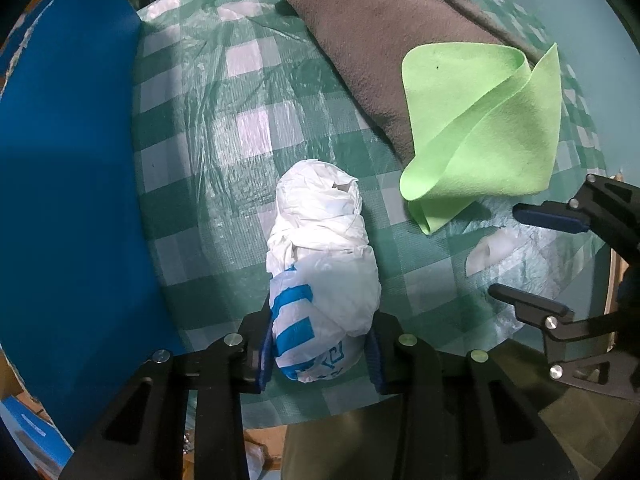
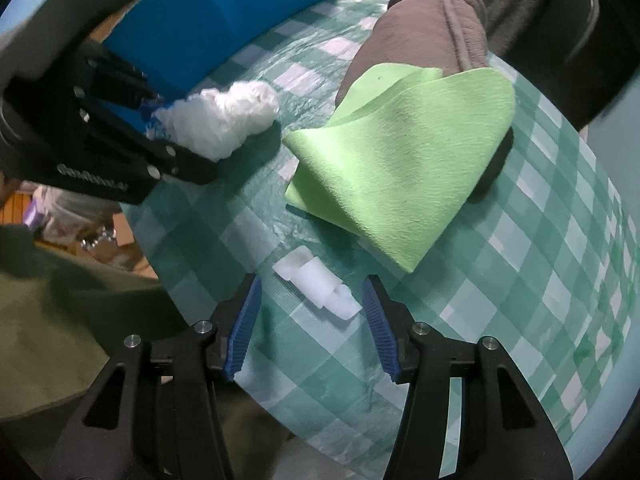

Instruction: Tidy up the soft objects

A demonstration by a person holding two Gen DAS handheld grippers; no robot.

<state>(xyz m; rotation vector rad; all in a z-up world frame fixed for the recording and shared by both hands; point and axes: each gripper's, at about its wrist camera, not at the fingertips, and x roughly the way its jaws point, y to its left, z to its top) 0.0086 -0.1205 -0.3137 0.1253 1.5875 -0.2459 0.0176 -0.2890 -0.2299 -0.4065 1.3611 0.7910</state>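
Three soft items: bag bundle, brown towel and green cloth, all on the checked table cover (image 1: 248,128).
Blue box (image 1: 68,184): stands at the left edge of the table, its flat side facing the bundle; a likely container, though its opening is not visible.
Left gripper (image 1: 320,350): pinching the near end of the plastic bag bundle (image 1: 320,264), one blue pad on each side of the printed part.
Bundle position: near centre of the table, just right of the blue box, well clear of the cloths; whether it rests on the cover or is lifted cannot be told.
Bundle handling: judged very light, crinkly and compressible. The film is slick, so a grip across the thickest wrapped section holds better than a grip on a loose tail.
Brown towel (image 1: 384,40): rolled, lying at the far side and running toward the right; bulky and soft, judged heaviest of the three. Grip around the roll's end or take a fold.
Green cloth (image 2: 400,168): loosely folded, draped partly over the towel's near end, its low corner on the table. Thin, limp, non-slip nap; take hold at the free near corner or the folded edge.
White scrap (image 2: 316,284): small pale piece flat on the cover, just ahead of the right fingers.
Right gripper (image 2: 312,320): spread wide, holding nothing, hovering near the table's near edge, facing the green cloth.
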